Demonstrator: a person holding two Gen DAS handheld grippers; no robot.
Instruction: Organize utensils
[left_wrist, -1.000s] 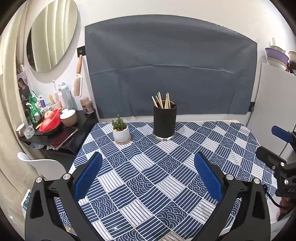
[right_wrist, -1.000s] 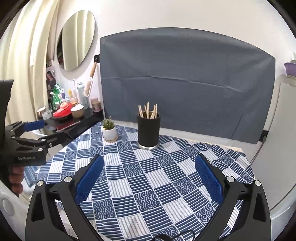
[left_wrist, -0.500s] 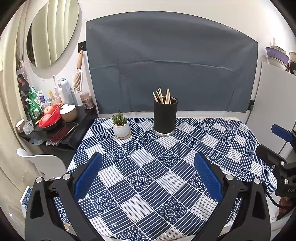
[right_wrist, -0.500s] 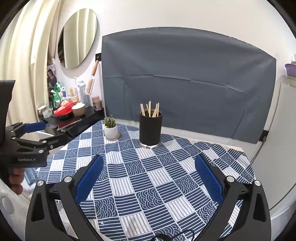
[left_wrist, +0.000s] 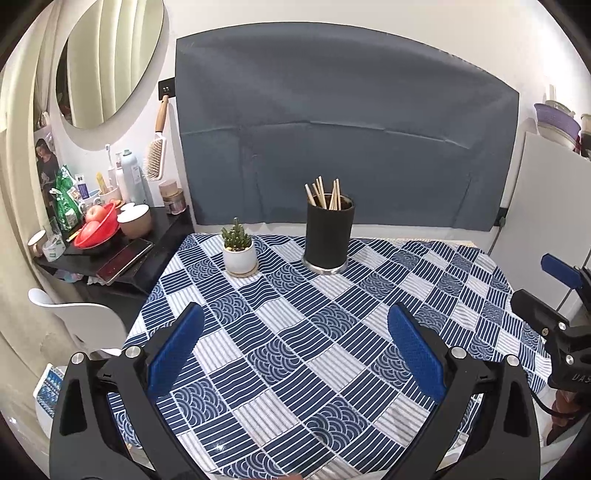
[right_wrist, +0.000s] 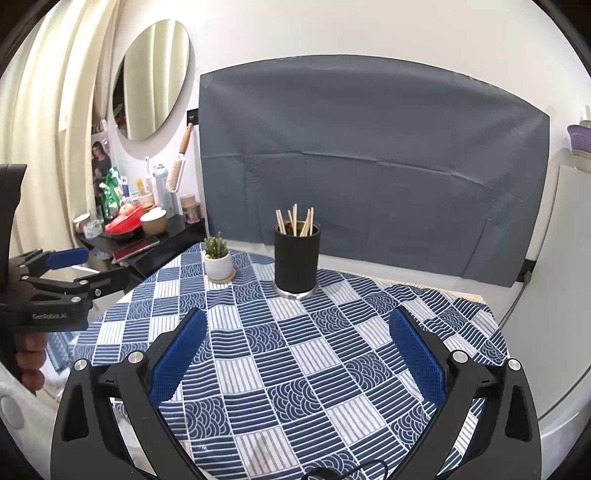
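At the centre of both frames, the black holder (left_wrist: 328, 236) with its chopsticks (left_wrist: 325, 194) is seen smaller and farther than 1 second ago; both the left gripper (left_wrist: 295, 347) and right gripper (right_wrist: 295, 347) are pulled back, spread wide, nothing grasped. The tablecloth (left_wrist: 295, 350) is bare of loose utensils, so the task is judged finished.

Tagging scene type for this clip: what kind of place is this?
Most likely a small home room, perhaps a bedroom corner. A round table under a blue patterned tablecloth holds a black chopstick holder and a potted cactus; a side shelf carries toiletries and fruit beneath a round mirror.
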